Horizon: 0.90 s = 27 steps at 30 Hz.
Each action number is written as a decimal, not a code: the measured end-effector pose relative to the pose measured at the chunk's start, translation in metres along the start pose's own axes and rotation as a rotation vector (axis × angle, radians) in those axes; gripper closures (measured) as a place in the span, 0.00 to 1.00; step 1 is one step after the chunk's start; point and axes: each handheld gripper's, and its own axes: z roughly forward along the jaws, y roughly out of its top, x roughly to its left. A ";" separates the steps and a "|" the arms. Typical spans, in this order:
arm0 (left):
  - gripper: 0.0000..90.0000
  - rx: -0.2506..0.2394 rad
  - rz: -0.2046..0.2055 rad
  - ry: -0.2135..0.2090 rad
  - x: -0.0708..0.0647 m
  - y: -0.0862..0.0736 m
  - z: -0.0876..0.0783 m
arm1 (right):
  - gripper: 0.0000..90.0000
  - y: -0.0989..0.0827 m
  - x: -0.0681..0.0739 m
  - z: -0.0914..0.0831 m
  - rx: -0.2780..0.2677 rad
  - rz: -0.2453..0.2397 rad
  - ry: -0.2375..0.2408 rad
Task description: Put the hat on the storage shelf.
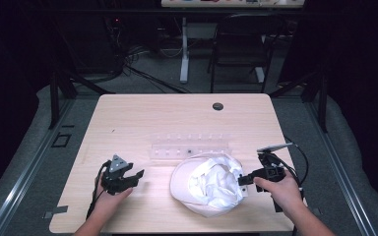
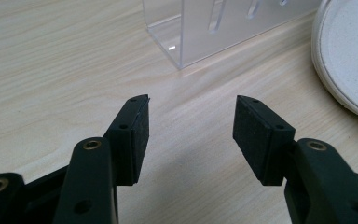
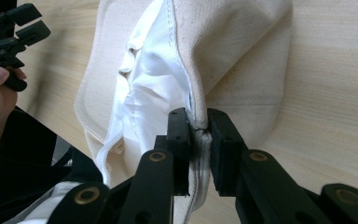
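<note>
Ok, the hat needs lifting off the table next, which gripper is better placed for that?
The right gripper. Its jaws are already clamped on the edge of the white hat, so it could probably just lift. The left gripper is open over bare table, apart from the hat's brim.

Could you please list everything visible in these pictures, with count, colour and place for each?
Table: one, light wood, centre of the high view.
Cap: one, cream with white lining, lying inside-up on the near middle of the table.
Clear rack: one, transparent plastic with slots, just beyond the cap.
Table hole: one, dark, far edge of the table.
Chair: one, black, on the floor behind the table.
Left tongs: one pair, black, open over bare table, left of the cap.
Right tongs: one pair, black, shut on the cap's edge.
Left hand: one, near left.
Right hand: one, near right.
</note>
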 end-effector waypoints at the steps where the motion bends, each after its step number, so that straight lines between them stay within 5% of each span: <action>1: 0.52 -0.002 0.000 0.000 0.000 0.000 0.000 | 0.89 0.001 0.001 -0.001 -0.004 0.008 0.012; 24: 0.52 -0.001 0.003 -0.003 0.000 0.000 0.000 | 0.91 0.023 0.031 -0.034 0.006 0.026 0.035; 27: 0.52 0.000 0.006 -0.004 0.000 0.000 0.000 | 0.91 0.026 0.034 -0.040 0.015 -0.003 0.057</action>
